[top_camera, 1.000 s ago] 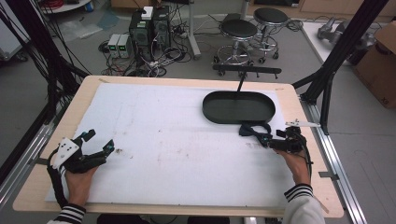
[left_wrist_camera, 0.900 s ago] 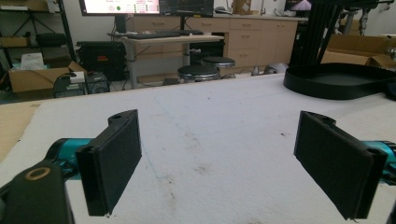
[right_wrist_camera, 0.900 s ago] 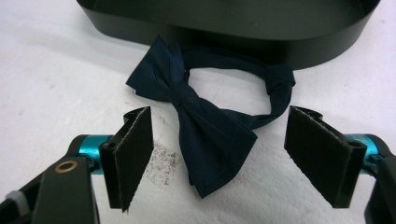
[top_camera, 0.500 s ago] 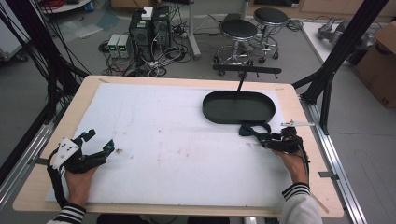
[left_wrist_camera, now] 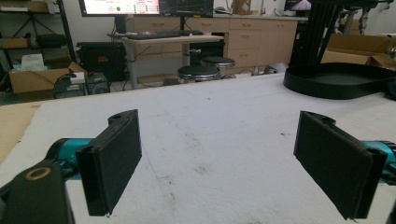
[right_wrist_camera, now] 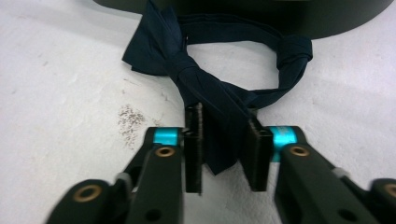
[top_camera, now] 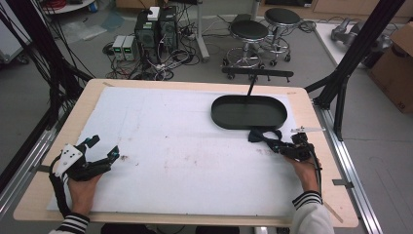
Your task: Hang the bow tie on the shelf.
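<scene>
A dark navy bow tie with its neck strap lies on the white mat just in front of a black oval tray. My right gripper is shut on one wing of the bow tie, and in the right gripper view the fabric is pinched between the two pads of the gripper. The tray wall runs right behind the strap. My left gripper rests near the table's left front edge, open and holding nothing. In the left gripper view that gripper has only bare mat between its pads, and the tray stands far off.
The white mat covers most of the wooden table. A small white strip lies near the right edge. A black post rises behind the tray. Stools and computers stand on the floor beyond.
My right gripper has edged slightly left along the bow tie's wing. The left gripper and the tray have not moved.
</scene>
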The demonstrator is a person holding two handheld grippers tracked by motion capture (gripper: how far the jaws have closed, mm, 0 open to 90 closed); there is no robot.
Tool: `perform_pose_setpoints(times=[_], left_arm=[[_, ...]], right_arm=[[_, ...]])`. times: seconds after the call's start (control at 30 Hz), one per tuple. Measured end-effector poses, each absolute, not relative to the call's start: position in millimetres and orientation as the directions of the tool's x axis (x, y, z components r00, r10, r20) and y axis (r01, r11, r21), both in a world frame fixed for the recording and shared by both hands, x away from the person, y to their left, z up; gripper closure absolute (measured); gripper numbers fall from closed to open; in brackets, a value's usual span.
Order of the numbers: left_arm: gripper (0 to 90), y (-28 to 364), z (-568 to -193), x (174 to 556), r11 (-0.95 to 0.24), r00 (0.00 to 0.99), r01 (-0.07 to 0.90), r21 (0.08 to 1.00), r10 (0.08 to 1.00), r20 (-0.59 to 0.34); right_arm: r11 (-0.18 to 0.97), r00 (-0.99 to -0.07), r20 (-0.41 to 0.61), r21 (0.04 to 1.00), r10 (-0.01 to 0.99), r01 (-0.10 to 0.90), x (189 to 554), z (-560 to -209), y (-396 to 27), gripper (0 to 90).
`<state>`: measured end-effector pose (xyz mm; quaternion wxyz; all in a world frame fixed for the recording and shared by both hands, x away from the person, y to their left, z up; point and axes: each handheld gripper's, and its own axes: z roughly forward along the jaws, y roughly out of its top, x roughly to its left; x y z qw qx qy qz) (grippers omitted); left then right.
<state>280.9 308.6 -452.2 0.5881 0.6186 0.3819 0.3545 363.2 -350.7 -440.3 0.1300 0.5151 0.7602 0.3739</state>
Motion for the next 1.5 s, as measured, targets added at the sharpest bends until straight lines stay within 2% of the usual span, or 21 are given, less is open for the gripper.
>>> perform_pose_setpoints(times=[0.17, 0.53, 0.83, 1.1, 1.5], left_arm=[[15.4, 308.5, -452.3, 280.8, -0.016, 0.456, 0.055, 0.998, 0.89, -0.011], [15.4, 308.4, -452.3, 280.8, -0.017, 0.457, 0.054, 0.998, 0.89, -0.01], [15.4, 308.2, -452.4, 280.7, -0.017, 0.456, 0.052, 0.999, 0.89, -0.009], [15.4, 307.9, -452.4, 280.6, -0.018, 0.457, 0.05, 0.999, 0.889, -0.007], [15.4, 307.8, -452.4, 280.6, -0.017, 0.457, 0.05, 0.999, 0.89, -0.008]], right_arm=[[0.185, -0.437, 0.192, 0.706, 0.879, 0.683, 362.2, -438.5, -351.7, 81.1], [0.21, -0.46, 0.165, 0.724, 0.872, 0.657, 358.9, -434.0, -349.0, 82.1], [0.258, -0.512, 0.073, 0.798, 0.856, 0.545, 351.6, -421.3, -340.3, 82.3], [0.201, -0.509, 0.079, 0.858, 0.857, 0.472, 343.9, -410.1, -339.2, 82.6], [0.077, -0.456, 0.099, 0.933, 0.884, 0.351, 334.5, -396.0, -343.5, 82.7]])
